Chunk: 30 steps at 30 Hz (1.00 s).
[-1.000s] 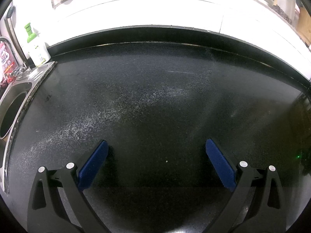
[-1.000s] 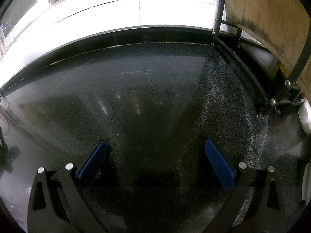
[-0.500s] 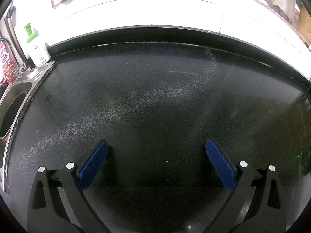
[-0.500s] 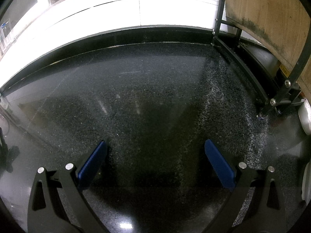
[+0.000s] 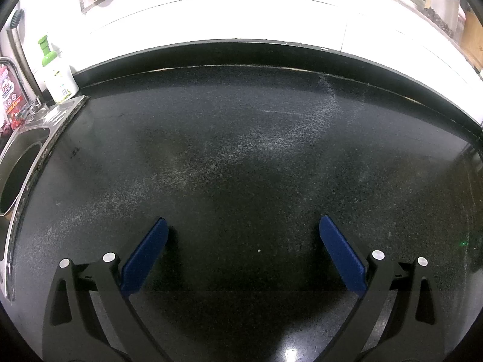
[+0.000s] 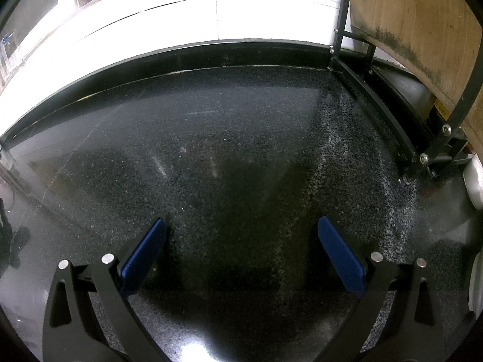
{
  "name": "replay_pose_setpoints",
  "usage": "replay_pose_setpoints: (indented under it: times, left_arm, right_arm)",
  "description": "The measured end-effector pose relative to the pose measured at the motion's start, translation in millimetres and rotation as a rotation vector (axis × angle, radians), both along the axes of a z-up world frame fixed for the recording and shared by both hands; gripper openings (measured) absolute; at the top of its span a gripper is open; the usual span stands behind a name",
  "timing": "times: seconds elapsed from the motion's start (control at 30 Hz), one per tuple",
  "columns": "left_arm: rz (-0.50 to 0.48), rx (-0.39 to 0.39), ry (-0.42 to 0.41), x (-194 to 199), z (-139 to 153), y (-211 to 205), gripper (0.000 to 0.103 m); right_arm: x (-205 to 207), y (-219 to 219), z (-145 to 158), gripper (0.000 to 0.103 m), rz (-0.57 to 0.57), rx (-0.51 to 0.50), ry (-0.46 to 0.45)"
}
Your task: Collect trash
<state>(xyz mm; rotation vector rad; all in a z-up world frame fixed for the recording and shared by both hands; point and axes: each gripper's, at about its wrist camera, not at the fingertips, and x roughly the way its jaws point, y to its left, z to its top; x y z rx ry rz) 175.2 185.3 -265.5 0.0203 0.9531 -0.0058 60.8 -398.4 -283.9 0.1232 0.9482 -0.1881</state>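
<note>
A dark speckled stone counter (image 5: 241,150) fills both views, glossy and catching pale reflections of overhead light near its front edge. Along the far side runs a low black upstand below a bright white tiled wall (image 5: 241,18). At the far left a steel sink (image 5: 27,150) is set into the counter, with a green-capped bottle (image 5: 57,75) standing behind its corner. At the right a black metal rack (image 6: 392,114) stands on the counter, holding a wooden board (image 6: 422,30).
</note>
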Motion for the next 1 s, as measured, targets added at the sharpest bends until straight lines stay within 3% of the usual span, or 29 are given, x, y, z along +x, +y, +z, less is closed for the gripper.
replay_pose_setpoints:
  times: [0.6, 0.8, 1.0]
  left_arm:
    - [-0.002, 0.0, -0.001, -0.6, -0.3, -0.1, 0.097]
    - [-0.002, -0.001, -0.001, -0.8, -0.2, 0.0, 0.097]
    - [-0.004, 0.0, -0.001, -1.6, 0.0, -0.3, 0.097]
  right_arm:
    - [-0.6, 0.4, -0.1, 0.098, 0.001, 0.002, -0.003]
    - [3.4, 3.8, -0.7, 0.098, -0.059, -0.001, -0.002]
    - [-5.7, 30.9, 13.8, 0.097, -0.102, 0.044, 0.081]
